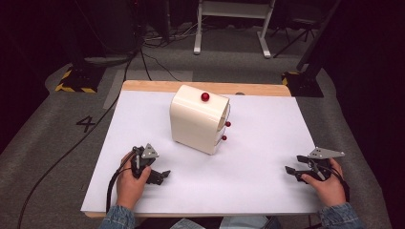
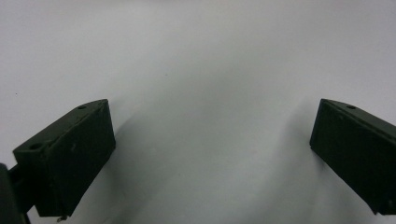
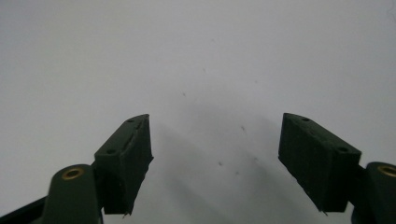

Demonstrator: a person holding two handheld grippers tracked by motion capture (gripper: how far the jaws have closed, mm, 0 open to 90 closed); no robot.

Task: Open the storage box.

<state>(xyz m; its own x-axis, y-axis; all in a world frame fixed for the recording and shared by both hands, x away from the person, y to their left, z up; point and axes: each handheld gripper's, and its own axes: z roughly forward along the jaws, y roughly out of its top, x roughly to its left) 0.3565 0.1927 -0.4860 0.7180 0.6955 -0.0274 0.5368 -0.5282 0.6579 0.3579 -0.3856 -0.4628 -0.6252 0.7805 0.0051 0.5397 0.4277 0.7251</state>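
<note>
A cream box [image 1: 198,119] stands upright on the white surface [image 1: 258,157], toward the far side and a bit left of the middle. It has rounded top corners. One red knob [image 1: 205,97] sits on its top. Two more red knobs [image 1: 226,130] stick out on its right side, one above the other.

The left gripper [image 1: 160,175] is at the near left, held in a hand [image 1: 130,183]. It rests low on the surface and points to the right. It is well apart from the box. In the left gripper view its fingers [image 2: 70,158] stand wide, with only white surface between them.

The right gripper [image 1: 291,171] is at the near right, held in the other hand [image 1: 329,183]. It points to the left, toward the middle of the surface. In the right gripper view its fingers [image 3: 126,161] stand wide too, and nothing is between them.

Both grippers are near the person, and the box is farther away, between them.
</note>
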